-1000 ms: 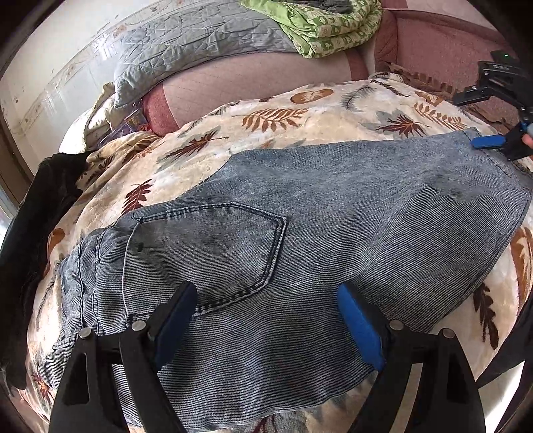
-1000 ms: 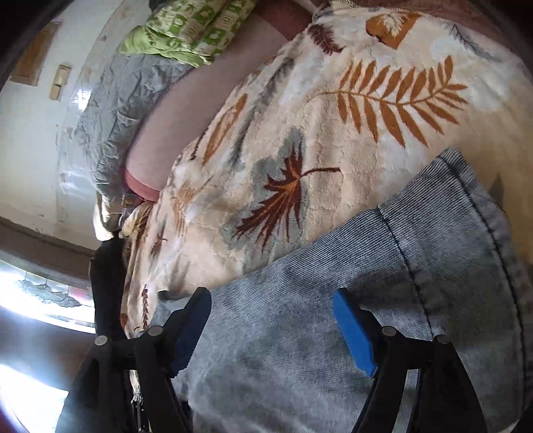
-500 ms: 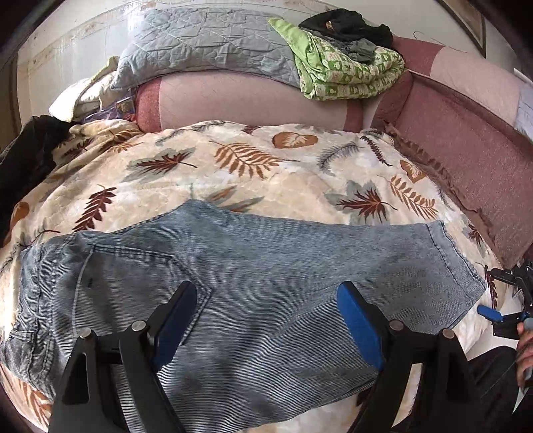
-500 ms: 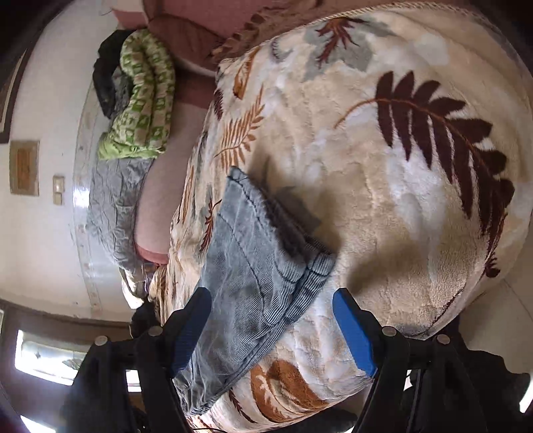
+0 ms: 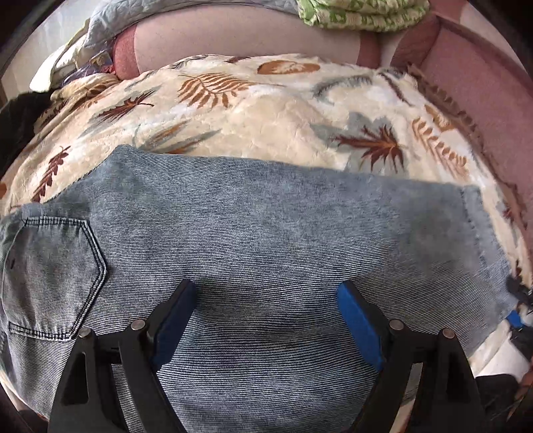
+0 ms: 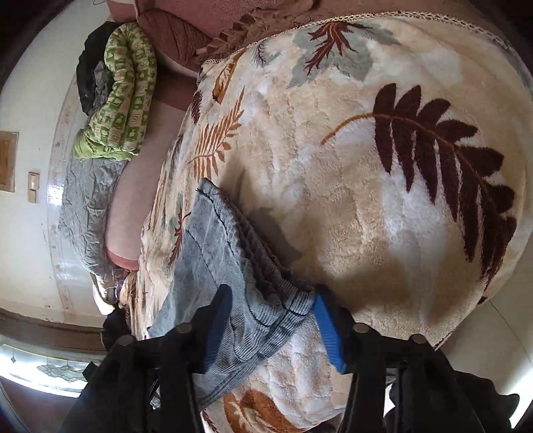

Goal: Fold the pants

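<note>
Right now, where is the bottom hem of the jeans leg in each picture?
Left wrist view: the hem runs down the far right side, at the end of the jeans.
Right wrist view: the hem sits low in the middle, between the right tool's blue pads.
Shared landmark: the green patterned quilt, top right in the left view, upper left in the right view.

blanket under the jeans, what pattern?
Cream plush blanket with brown, orange and grey leaf and fern prints; clearest in the right wrist view.

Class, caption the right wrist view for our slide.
Right tool closing around the jeans' hem on a leaf-print blanket.
</note>
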A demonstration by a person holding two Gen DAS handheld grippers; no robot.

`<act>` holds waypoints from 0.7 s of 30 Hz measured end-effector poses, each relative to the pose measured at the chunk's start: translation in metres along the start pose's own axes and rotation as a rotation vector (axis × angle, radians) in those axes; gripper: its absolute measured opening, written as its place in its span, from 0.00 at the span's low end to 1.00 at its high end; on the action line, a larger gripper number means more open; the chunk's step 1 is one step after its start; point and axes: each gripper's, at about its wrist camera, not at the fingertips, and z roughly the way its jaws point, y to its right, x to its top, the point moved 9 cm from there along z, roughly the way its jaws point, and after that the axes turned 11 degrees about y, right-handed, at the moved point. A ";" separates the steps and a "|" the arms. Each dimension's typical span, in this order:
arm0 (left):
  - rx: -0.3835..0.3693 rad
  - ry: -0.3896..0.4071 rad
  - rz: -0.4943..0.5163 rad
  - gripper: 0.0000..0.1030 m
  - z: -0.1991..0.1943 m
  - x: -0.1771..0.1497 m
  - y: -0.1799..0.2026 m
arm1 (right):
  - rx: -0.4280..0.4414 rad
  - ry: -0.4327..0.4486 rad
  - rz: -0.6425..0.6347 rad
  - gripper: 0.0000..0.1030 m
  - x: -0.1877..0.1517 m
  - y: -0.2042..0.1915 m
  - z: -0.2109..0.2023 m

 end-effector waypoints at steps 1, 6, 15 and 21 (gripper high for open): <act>0.027 0.024 0.044 0.84 -0.003 0.001 0.004 | -0.006 0.000 -0.011 0.40 0.000 0.001 0.000; 0.048 0.059 0.079 0.84 -0.018 0.008 0.010 | -0.030 0.009 -0.057 0.37 0.000 0.001 0.000; 0.113 0.090 0.214 0.87 -0.013 -0.002 0.022 | -0.077 0.026 -0.105 0.31 0.000 -0.002 0.000; 0.038 0.091 0.123 0.87 -0.022 0.001 0.009 | -0.101 0.080 -0.234 0.24 0.004 -0.033 -0.015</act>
